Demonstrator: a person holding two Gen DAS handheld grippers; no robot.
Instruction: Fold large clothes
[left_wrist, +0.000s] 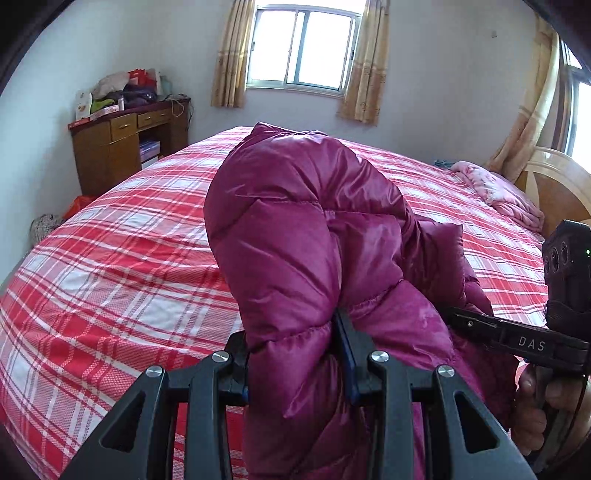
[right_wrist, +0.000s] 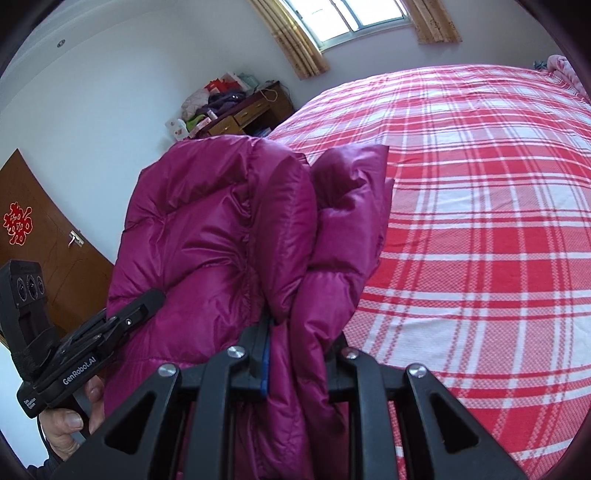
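Observation:
A magenta quilted down jacket (left_wrist: 295, 229) is held up above the red and white plaid bed (left_wrist: 122, 266). My left gripper (left_wrist: 295, 354) is shut on a thick fold of it, puffy fabric bulging between the jaws. My right gripper (right_wrist: 299, 354) is shut on another bunch of the same jacket (right_wrist: 221, 236), and shows at the right of the left wrist view (left_wrist: 480, 325), gripping the jacket's edge. The left gripper shows at the lower left of the right wrist view (right_wrist: 147, 302), clamped on the jacket. The jacket hangs between the two grippers.
The plaid bed (right_wrist: 480, 221) stretches ahead. A pink blanket (left_wrist: 498, 192) lies by the wooden headboard (left_wrist: 561, 184). A cluttered wooden desk (left_wrist: 125, 147) stands against the far wall under a curtained window (left_wrist: 303, 48). A brown door (right_wrist: 40, 240) is at the left.

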